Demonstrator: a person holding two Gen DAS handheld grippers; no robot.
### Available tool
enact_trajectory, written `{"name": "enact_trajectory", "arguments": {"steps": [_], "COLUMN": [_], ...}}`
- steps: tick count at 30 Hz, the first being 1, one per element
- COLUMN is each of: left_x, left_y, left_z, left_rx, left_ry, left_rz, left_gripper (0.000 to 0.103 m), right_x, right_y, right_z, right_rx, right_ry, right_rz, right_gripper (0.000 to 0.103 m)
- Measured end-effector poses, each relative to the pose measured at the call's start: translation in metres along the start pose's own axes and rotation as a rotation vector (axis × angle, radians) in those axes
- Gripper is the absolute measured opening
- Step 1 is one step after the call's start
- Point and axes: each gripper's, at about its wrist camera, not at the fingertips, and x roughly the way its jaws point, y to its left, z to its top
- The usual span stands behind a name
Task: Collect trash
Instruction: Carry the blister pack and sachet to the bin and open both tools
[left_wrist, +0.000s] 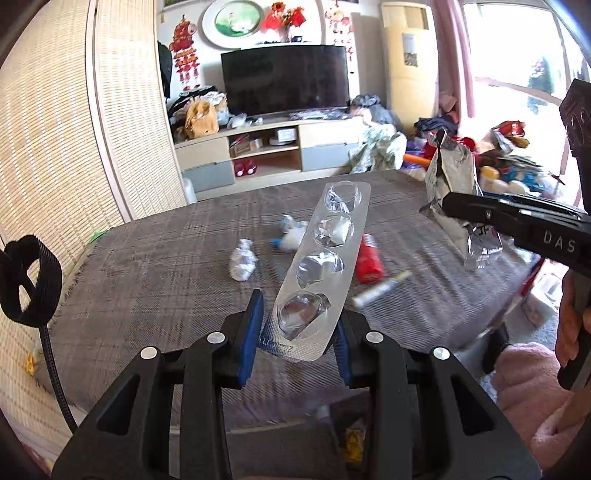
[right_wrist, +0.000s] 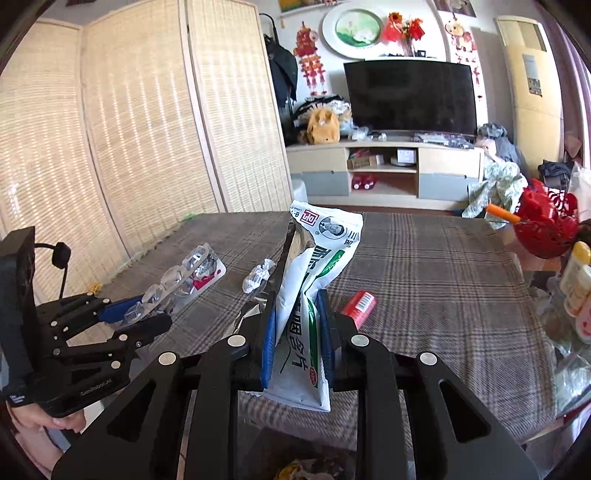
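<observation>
The left gripper (left_wrist: 295, 325) is clamped on the near end of an emptied blister pack (left_wrist: 325, 258), which juts out over the plaid-covered table (left_wrist: 147, 258). The right gripper (right_wrist: 297, 328) pinches a crumpled white-and-green foil pouch (right_wrist: 314, 266) standing up between its pads. Both pieces are lifted clear, so the carrying step seems in hand; next they need a bin, and something yellow shows below the near table edge. On the table remain a red wrapper (left_wrist: 369, 258), a paper wad (left_wrist: 242, 260) and a white stick (left_wrist: 382, 288). Only the right view shows the pouch's printed face; the left view shows its silver back.
</observation>
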Motion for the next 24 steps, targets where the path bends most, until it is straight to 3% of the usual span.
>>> {"name": "enact_trajectory", "arguments": {"steps": [5,13,24], "left_x": [-0.024,-0.031,0.012], "left_y": [-0.035,-0.057,-0.074], "left_z": [-0.031,-0.083,-0.163], "left_rx": [0.008,-0.034,-0.083], "left_ry": [-0.020,-0.004,0.172], "left_rz": [-0.045,-0.081,-0.100], "left_gripper": [0.033,0.034,0.034], "right_x": [-0.035,-0.056,-0.006], "right_y": [-0.010,-0.036,-0.044], "right_z": [-0.026,-0.089,-0.175], "right_rx": [0.002,0.069,0.147], "right_ry": [-0.018,0.013,0.238], "right_rz": [-0.013,-0.055,-0.061], "right_gripper": [0.022,0.023,0.023]}}
